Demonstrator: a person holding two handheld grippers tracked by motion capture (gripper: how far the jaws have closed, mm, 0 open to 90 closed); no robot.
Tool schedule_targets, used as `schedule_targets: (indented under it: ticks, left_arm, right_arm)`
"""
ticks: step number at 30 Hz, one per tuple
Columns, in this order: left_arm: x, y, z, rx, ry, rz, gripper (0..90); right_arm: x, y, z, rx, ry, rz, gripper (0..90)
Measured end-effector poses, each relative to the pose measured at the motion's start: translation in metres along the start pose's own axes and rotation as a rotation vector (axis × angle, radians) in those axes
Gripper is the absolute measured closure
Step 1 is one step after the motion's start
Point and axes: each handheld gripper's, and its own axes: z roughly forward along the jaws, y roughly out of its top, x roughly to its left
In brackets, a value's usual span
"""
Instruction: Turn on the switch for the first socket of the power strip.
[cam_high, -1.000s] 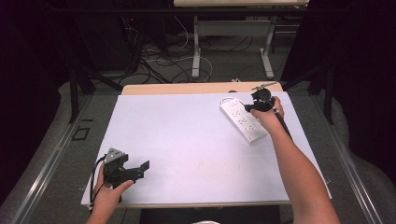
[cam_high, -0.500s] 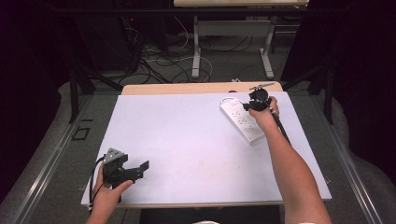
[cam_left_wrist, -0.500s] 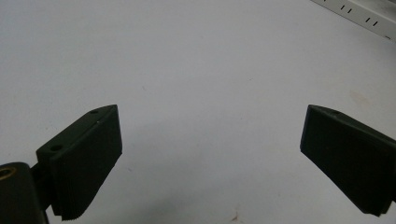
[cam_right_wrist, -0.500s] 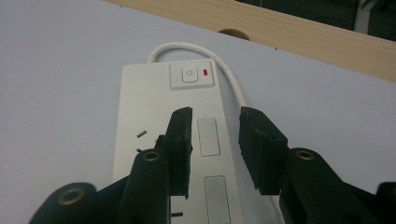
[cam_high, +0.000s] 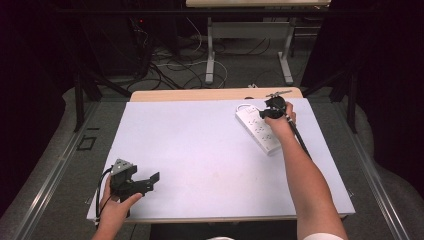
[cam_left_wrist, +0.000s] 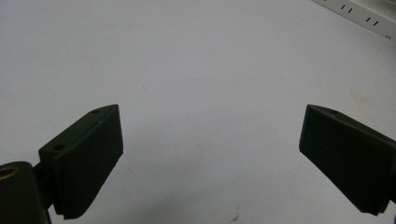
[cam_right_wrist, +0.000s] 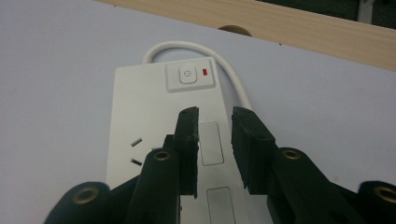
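1. My right tool (cam_right_wrist: 215, 140) hovers over the white power strip (cam_high: 257, 127) near the table's (cam_high: 200, 165) far right corner; its jaws have just been closing to a narrow gap, with nothing between them.
2. Ahead of the tips sits the power button (cam_right_wrist: 187, 74), a red indicator (cam_right_wrist: 205, 72) beside it.
3. I judge the step is pressing that button: I'd advance slightly, drop straight down and centre one tip on it.
4. My left tool (cam_high: 131, 181) rests at the near left corner, jaws wide apart, empty.
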Motion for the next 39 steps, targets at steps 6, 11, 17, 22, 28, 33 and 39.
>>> schedule_targets:
  ticks: [6, 11, 17, 22, 28, 33, 39]
  left_arm:
    - [0.001, 0.000, 0.000, 0.005, -0.002, -0.006, 6.2]
    - [0.001, -0.001, 0.000, 0.002, -0.005, -0.011, 6.4]
    - [0.001, -0.001, 0.000, 0.006, -0.009, -0.009, 6.7]
    - [0.001, 0.000, 0.000, 0.005, -0.009, -0.010, 6.8]
    - [0.001, -0.001, 0.000, 0.006, -0.007, -0.008, 6.9]
    - [0.001, -0.001, 0.000, 0.005, -0.012, -0.009, 7.0]
    - [0.001, -0.001, 0.000, 0.006, -0.008, -0.008, 7.1]
  right_arm:
    - [-0.003, -0.002, 0.007, -0.013, -0.014, -0.001, 77.8]
    - [-0.002, -0.003, 0.011, -0.017, -0.023, 0.008, 82.7]
    - [0.000, -0.004, 0.016, -0.034, -0.010, 0.000, 89.9]
    - [0.001, -0.004, 0.018, -0.038, -0.003, -0.003, 90.0]
    - [0.001, -0.006, 0.023, -0.040, 0.002, 0.001, 90.0]
    - [0.004, -0.008, 0.027, -0.033, 0.006, 0.002, 90.0]
    - [0.004, -0.008, 0.028, -0.044, 0.003, 0.009, 90.0]
